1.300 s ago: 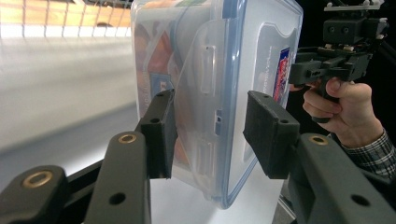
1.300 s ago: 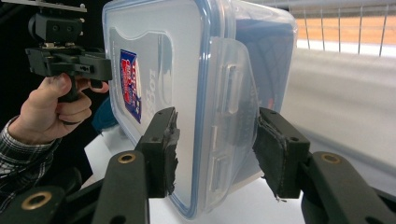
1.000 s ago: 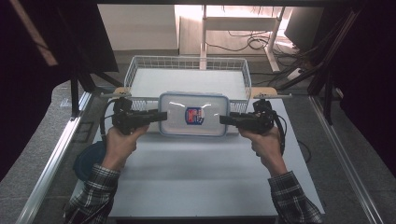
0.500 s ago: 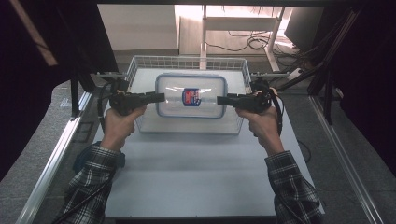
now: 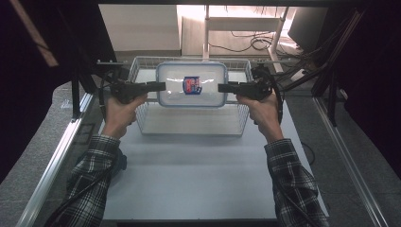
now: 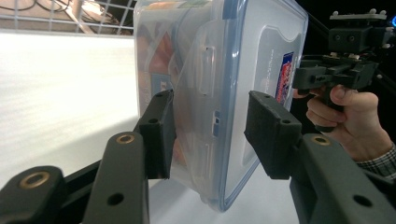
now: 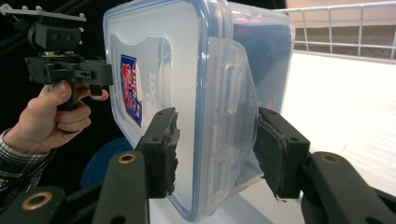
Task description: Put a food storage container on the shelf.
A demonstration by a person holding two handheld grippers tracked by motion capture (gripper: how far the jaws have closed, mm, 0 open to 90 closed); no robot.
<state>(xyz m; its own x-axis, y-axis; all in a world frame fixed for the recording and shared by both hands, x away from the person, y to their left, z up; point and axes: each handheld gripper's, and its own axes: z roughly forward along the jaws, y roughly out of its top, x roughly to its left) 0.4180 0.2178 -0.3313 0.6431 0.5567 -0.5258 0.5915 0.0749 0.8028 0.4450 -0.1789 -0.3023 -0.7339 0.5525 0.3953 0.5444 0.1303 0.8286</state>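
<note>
**Carrying the lidded box over the basket, both tongs clamped**

Holding the clear food container [image 5: 191, 84] by its two short ends, I had it in the air above the white wire basket [image 5: 142, 124], which stood at the far end of the white table [image 5: 189, 170]. The box hung level between the tongs, lid up, its red-and-blue label [image 5: 191, 84] facing the high view.

Left side: my left gripper [image 5: 158, 86] was closed on the left end, one pad under the base wall and the other on the lid, with the clear latch flap [image 6: 205, 93] between them. In the left gripper view the far pad looked barely seated against the lid. Judgement: that was the weaker of the two holds, so I meant to keep squeeze constant there.

Centre: the box sat over the basket's back half, clear of its wires as far as I could tell. Lowering it straight would call for both hands dropping at one rate; any lag would tip the box and twist it in the pads.

Right side: my right gripper [image 5: 224, 88] was clamped the same way on the right end, pads either side of that end's latch flap [image 7: 229, 93]. Its foam [image 7: 170, 154] was torn at the edge, so grip there likely relied on a smaller contact patch. Judgement: release only once the base rested on the basket floor, both sides together.
</note>
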